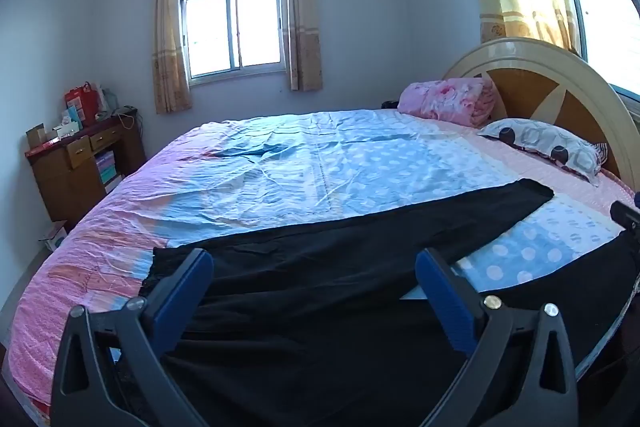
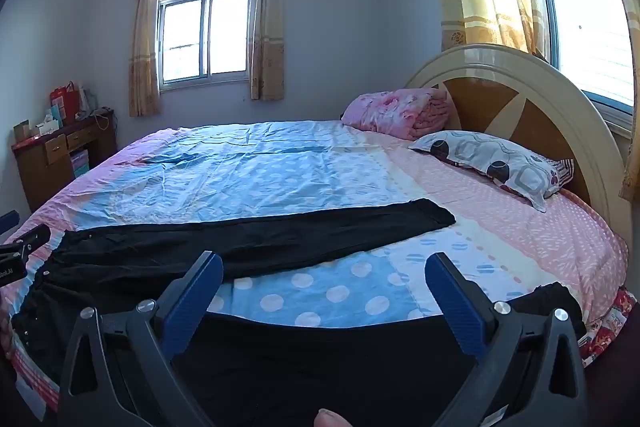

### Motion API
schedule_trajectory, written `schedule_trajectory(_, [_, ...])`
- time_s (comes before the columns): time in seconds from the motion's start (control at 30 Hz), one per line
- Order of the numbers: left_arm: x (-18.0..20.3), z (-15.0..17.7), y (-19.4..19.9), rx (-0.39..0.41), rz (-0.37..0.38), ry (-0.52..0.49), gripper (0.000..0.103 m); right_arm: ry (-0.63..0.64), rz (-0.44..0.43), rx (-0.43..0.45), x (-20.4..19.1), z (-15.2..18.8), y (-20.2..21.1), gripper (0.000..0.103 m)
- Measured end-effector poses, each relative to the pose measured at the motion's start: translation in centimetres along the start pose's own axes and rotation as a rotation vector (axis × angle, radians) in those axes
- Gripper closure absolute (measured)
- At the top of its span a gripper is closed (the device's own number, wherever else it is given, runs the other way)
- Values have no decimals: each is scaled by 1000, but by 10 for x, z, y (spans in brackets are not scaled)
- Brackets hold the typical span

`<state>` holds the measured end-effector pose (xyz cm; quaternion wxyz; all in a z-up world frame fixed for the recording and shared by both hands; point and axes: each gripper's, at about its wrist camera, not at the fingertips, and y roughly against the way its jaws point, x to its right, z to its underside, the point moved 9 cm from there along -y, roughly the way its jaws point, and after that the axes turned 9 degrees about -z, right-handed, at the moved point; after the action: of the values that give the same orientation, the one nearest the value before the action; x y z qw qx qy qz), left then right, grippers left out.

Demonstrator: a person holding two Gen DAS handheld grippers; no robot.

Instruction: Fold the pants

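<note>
Long black cloth pants [image 1: 320, 247] lie spread across the pink-and-blue dotted bedsheet [image 1: 280, 167] — left gripper [image 1: 314, 269] and right gripper [image 2: 324, 273] both gape wide, holding nothing.

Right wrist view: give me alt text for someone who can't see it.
Black pants lie spread flat across a bed with a pink and blue dotted sheet, one leg reaching toward the patterned pillow. The right gripper hovers above the near leg, jaws wide open and empty. The left gripper shows at the left edge.

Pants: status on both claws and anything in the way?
Left claw open, right claw open, both empty. Black pants unfolded on the bed, legs apart. Nothing in the way.
</note>
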<state>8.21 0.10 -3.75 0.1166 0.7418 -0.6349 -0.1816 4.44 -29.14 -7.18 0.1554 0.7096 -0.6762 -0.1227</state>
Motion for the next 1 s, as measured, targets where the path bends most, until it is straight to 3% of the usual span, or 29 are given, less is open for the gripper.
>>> schedule_trajectory(0.33, [21, -5, -1, -14, -24, 14, 0, 6, -7, -11, 0, 5, -4, 1])
schedule_trajectory(0.4, [-6, 0, -4, -12, 5, 42, 0, 11, -8, -16, -4, 5, -3, 1])
schedule_trajectory(1.0, [-17, 8, -8, -30, -12, 57, 0, 10, -34, -41, -11, 12, -4, 1])
